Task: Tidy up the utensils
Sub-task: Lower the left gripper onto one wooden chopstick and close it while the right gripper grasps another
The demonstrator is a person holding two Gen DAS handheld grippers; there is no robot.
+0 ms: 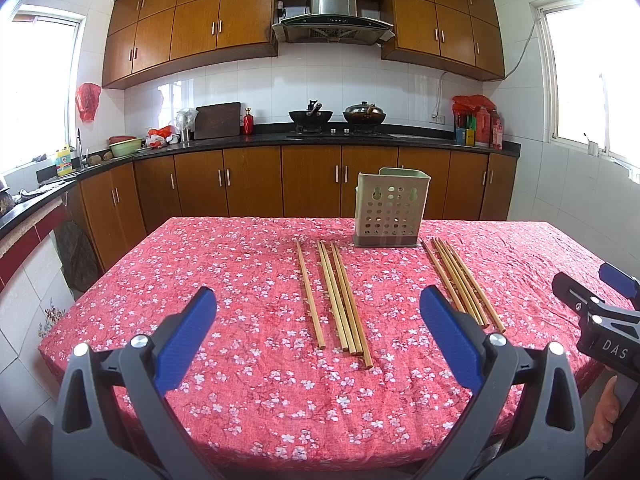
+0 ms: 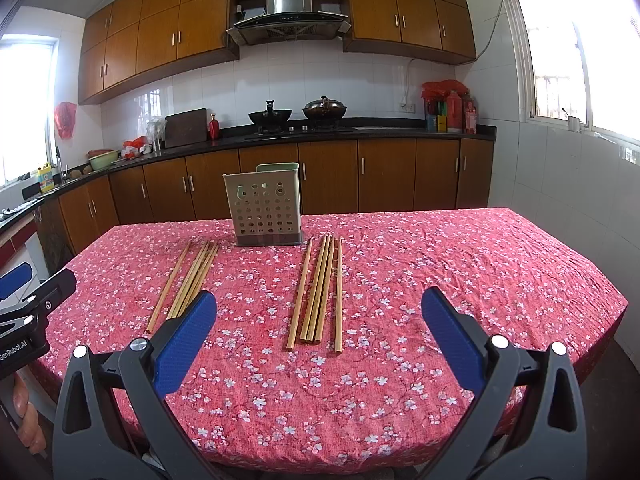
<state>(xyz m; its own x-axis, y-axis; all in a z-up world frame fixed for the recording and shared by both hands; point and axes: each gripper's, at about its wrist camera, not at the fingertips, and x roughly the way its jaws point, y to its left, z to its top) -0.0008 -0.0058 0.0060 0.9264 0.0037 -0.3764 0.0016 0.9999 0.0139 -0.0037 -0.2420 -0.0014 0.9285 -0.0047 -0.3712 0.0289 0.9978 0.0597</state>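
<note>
Two groups of several wooden chopsticks lie lengthwise on the red floral tablecloth. The left group (image 1: 336,300) (image 2: 188,280) and the right group (image 1: 460,280) (image 2: 320,288) sit in front of a pale green perforated utensil holder (image 1: 390,208) (image 2: 266,208), which stands upright at the table's far side. My left gripper (image 1: 318,312) is open and empty, above the near table before the left group. My right gripper (image 2: 318,312) is open and empty, before the right group. The right gripper shows at the edge of the left wrist view (image 1: 600,304), the left gripper in the right wrist view (image 2: 28,296).
The table (image 2: 480,264) is covered by a wrinkled cloth, with edges at left, right and near. Behind it run brown kitchen cabinets (image 1: 312,180) and a black counter (image 1: 420,138) with woks, bottles and bowls. Windows flank both sides.
</note>
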